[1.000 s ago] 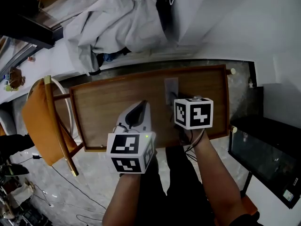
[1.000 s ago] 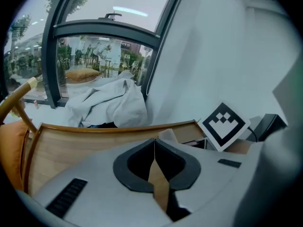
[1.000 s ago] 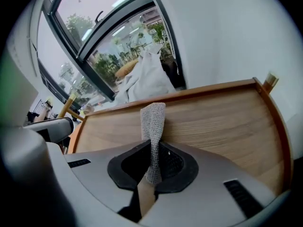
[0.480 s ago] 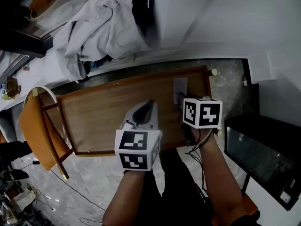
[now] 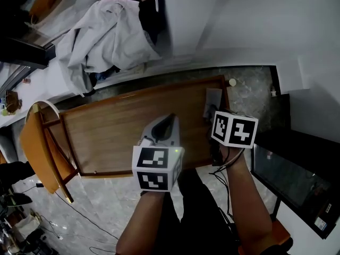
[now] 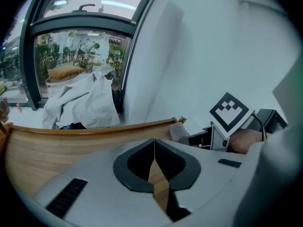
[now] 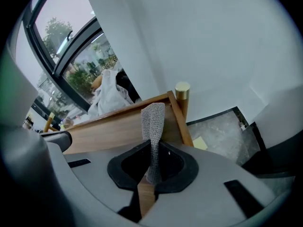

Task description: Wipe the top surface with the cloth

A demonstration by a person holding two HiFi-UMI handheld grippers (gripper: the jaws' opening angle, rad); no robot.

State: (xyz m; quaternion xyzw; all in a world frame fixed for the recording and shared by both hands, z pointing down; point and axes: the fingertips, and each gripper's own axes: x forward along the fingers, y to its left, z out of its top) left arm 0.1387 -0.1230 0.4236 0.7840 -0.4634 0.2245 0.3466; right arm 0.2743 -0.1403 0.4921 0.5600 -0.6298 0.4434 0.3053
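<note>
Wood table top [image 5: 117, 126] w/ a raised rim sits on a grey stone floor against a white wall. A heap of white clothing [image 5: 106, 33] lies past its far edge by the window, and an orange chair [image 5: 40, 147] stands at its left end.

Head view gives the layout. Left gripper [image 5: 170, 118] is over the middle of the top, right gripper [image 5: 213, 110] near the far right corner. The cloth [image 5: 212, 101] shows there only as a pale strip ahead of the right gripper's marker cube, so the grip itself can't be read.

Right gripper view settles it: right gripper [image 7: 152, 146] has its jaws clamped on the near end of the cloth [image 7: 153, 122], a grey mesh strip. Long axis runs straight out from the jaws toward the table's far edge. Far end lies on the wood just beside the right rim, near a brass-capped post [image 7: 182, 91].

Left gripper view: left gripper [image 6: 154, 143] has its tips closed together w/ nothing between them, bare wood below. It also catches the right gripper's cube off to the side.
</note>
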